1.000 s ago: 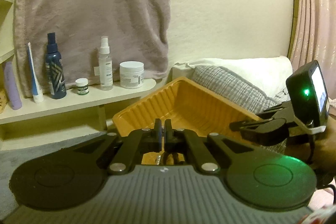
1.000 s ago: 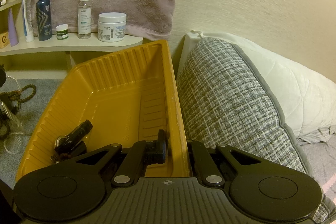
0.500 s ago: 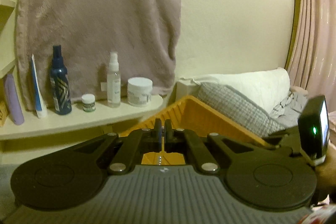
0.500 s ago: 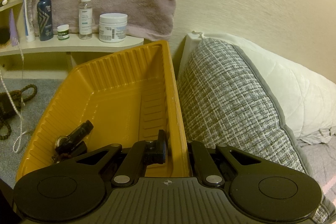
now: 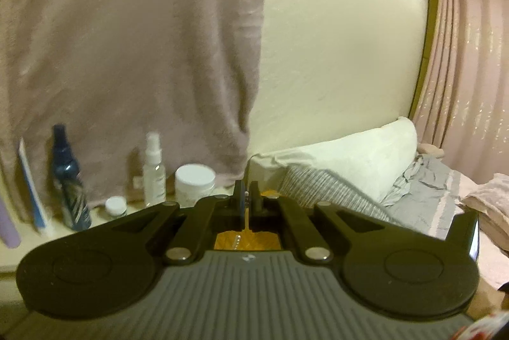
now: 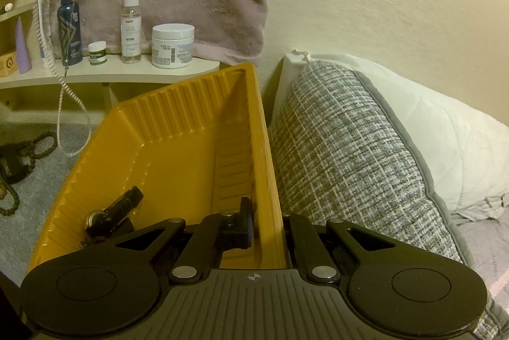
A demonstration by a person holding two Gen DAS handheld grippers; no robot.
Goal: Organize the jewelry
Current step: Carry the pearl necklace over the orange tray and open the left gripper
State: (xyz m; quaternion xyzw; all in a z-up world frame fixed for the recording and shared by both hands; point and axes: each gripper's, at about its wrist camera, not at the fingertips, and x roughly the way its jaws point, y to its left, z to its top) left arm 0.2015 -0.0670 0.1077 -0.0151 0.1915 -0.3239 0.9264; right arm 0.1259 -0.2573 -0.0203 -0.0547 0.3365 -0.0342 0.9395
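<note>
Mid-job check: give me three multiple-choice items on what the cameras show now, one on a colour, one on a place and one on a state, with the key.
1. What colour is the tray?
A) white B) yellow C) blue
2. Where does the dark beaded necklace lie?
A) in the tray B) on the shelf C) on the grey carpet left of the tray
3. What is the right gripper doing?
A) standing open over the pillow B) holding a bottle C) shut on the tray's right wall

Key: 1 B, its ribbed walls are yellow; 2 C, the beads lie on the carpet beside the tray; 3 C, the gripper straddles the wall, closed on it.
</note>
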